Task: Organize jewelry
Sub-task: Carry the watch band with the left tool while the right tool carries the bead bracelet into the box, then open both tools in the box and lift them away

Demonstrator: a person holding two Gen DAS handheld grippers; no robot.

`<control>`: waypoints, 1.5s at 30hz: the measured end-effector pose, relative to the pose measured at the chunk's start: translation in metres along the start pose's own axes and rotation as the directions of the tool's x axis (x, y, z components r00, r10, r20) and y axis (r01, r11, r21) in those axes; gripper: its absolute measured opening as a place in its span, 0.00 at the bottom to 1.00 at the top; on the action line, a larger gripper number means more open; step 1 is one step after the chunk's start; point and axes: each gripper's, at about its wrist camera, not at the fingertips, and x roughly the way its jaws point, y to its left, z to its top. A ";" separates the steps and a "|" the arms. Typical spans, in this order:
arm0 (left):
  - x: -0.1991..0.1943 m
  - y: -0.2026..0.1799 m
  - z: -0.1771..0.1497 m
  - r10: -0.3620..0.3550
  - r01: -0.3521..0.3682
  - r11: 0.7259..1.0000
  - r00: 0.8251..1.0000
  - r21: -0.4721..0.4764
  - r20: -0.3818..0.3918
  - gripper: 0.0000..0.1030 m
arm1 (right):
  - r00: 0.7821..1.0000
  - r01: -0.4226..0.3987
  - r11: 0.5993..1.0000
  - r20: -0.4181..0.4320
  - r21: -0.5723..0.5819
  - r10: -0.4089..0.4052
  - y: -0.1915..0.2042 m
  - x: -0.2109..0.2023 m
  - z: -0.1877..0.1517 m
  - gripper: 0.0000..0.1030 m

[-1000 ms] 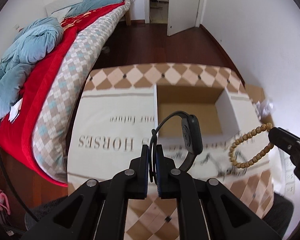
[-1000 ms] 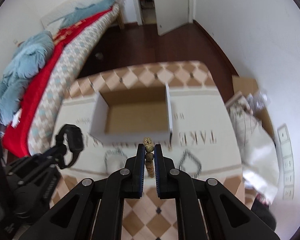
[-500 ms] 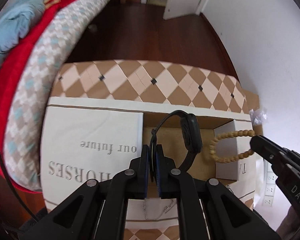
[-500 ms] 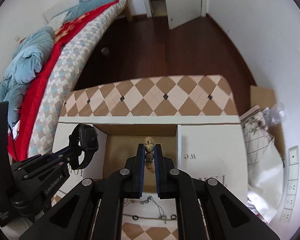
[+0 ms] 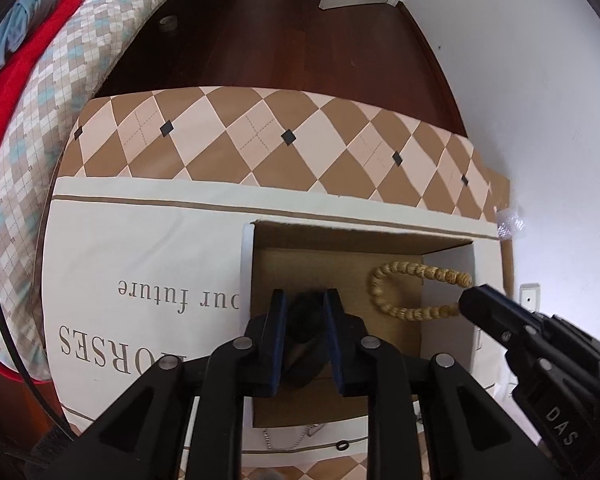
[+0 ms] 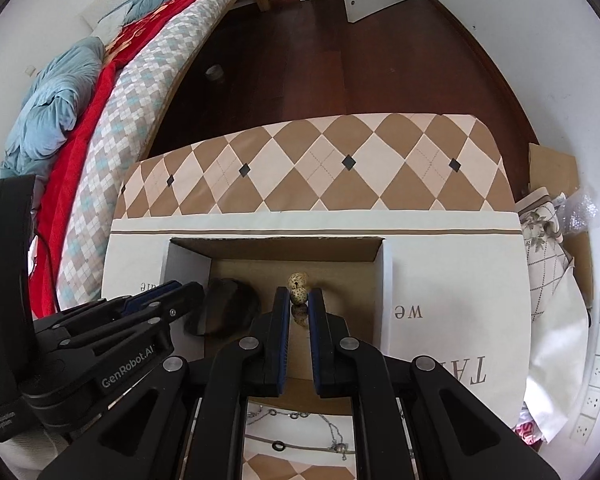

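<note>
Dark wooden floor [image 5: 300,40] and a white wall frame the left wrist view, with a bed [image 5: 60,72] along the left edge. Below us a table under a diamond-patterned cloth [image 5: 260,140] carries an open cardboard box [image 5: 340,240]. Our left gripper [image 5: 305,316] points down into the box; its jaws have just been opening, and the black watch [image 5: 306,328], blurred, sits between the parted pads, which do not seem to press on it. To the right, our right gripper [image 5: 476,300] holds the wooden bead bracelet [image 5: 404,288], whose loop hangs inside the box.

From the right wrist view we see the same floor, the bed [image 6: 120,100] and the cloth [image 6: 320,172]. Our right gripper [image 6: 299,304] has its jaws clamped on the bead bracelet [image 6: 298,288] over the box [image 6: 276,248]. The left gripper [image 6: 180,292] reaches in from the left, the blurred watch [image 6: 224,308] just beyond its tips, inside the box. A thin chain [image 6: 292,416] lies on the cloth near the bottom edge.
</note>
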 end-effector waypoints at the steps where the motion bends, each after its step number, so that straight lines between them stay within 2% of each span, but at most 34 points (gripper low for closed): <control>1: -0.002 0.000 0.001 0.005 -0.005 1.000 1.000 0.000 0.004 0.23 | 1.000 0.009 1.000 -0.001 0.000 -0.009 0.000 -0.001 0.001 0.10; 3: -0.010 -0.001 0.002 0.022 -0.022 1.000 0.999 -0.002 0.030 0.44 | 1.000 0.019 1.000 -0.004 0.000 -0.019 -0.001 -0.005 0.000 0.12; 4: -0.014 -0.001 0.002 0.035 -0.035 0.999 0.998 -0.002 0.045 0.61 | 1.000 0.023 1.000 -0.006 0.006 -0.023 -0.002 -0.007 0.000 0.14; 5: -0.021 -0.001 0.002 0.052 -0.051 0.999 0.996 -0.005 0.073 0.72 | 1.000 0.022 1.000 -0.006 0.009 -0.021 -0.003 -0.009 0.000 0.26; 6: -0.026 0.001 0.002 0.070 -0.070 0.998 0.993 -0.008 0.097 0.73 | 1.000 0.026 1.000 -0.003 0.013 -0.026 -0.005 -0.011 -0.001 0.40; 8: -0.035 0.002 0.003 0.098 -0.099 0.995 0.987 0.000 0.127 0.74 | 0.999 0.044 0.999 0.012 0.011 -0.044 -0.005 -0.019 -0.003 0.49; 9: -0.040 0.002 0.002 0.125 -0.126 0.992 0.981 0.002 0.149 0.76 | 0.998 0.053 0.999 0.015 0.010 -0.053 -0.006 -0.022 -0.004 0.50; 10: -0.045 0.002 0.001 0.161 -0.165 0.986 0.971 0.007 0.176 0.86 | 0.997 0.070 0.997 0.016 0.009 -0.071 -0.006 -0.025 -0.006 0.52; 11: -0.048 0.003 0.000 0.184 -0.190 0.982 0.964 0.012 0.190 0.97 | 0.996 0.087 0.996 0.021 0.004 -0.087 -0.005 -0.027 -0.008 0.60; 12: -0.053 0.004 -0.004 0.216 -0.225 0.974 0.953 0.017 0.212 0.98 | 0.993 0.116 0.993 0.030 -0.004 -0.116 -0.004 -0.029 -0.011 0.72; 14: -0.058 0.006 -0.010 0.254 -0.267 0.963 0.936 0.021 0.246 0.99 | 0.979 0.201 0.979 0.049 -0.028 -0.200 -0.001 -0.032 -0.020 0.88; 18: -0.061 0.007 -0.029 0.292 -0.320 0.947 0.908 0.045 0.300 1.00 | 0.963 0.267 0.963 0.052 -0.041 -0.265 0.000 -0.025 -0.040 1.00; 22: -0.059 0.009 -0.044 0.279 -0.311 0.948 0.912 0.063 0.301 1.00 | 0.961 0.275 0.960 0.052 -0.044 -0.273 0.000 -0.016 -0.058 1.00; 31: -0.065 0.008 -0.071 0.293 -0.328 0.942 0.904 0.068 0.312 1.00 | 0.961 0.262 0.965 0.095 0.004 -0.261 -0.003 -0.026 -0.077 1.00; 36: -0.084 0.007 -0.083 0.293 -0.335 0.940 0.888 0.060 0.354 1.00 | 0.953 0.267 0.964 0.145 0.007 -0.265 0.002 -0.048 -0.085 1.00; 41: -0.105 0.003 -0.097 0.271 -0.315 0.948 0.882 0.055 0.386 1.00 | 0.941 0.275 0.961 0.204 -0.001 -0.269 0.011 -0.076 -0.097 1.00; 45: -0.129 0.001 -0.112 0.259 -0.304 0.952 0.863 0.037 0.433 1.00 | 0.931 0.276 0.961 0.252 -0.005 -0.266 0.018 -0.101 -0.112 1.00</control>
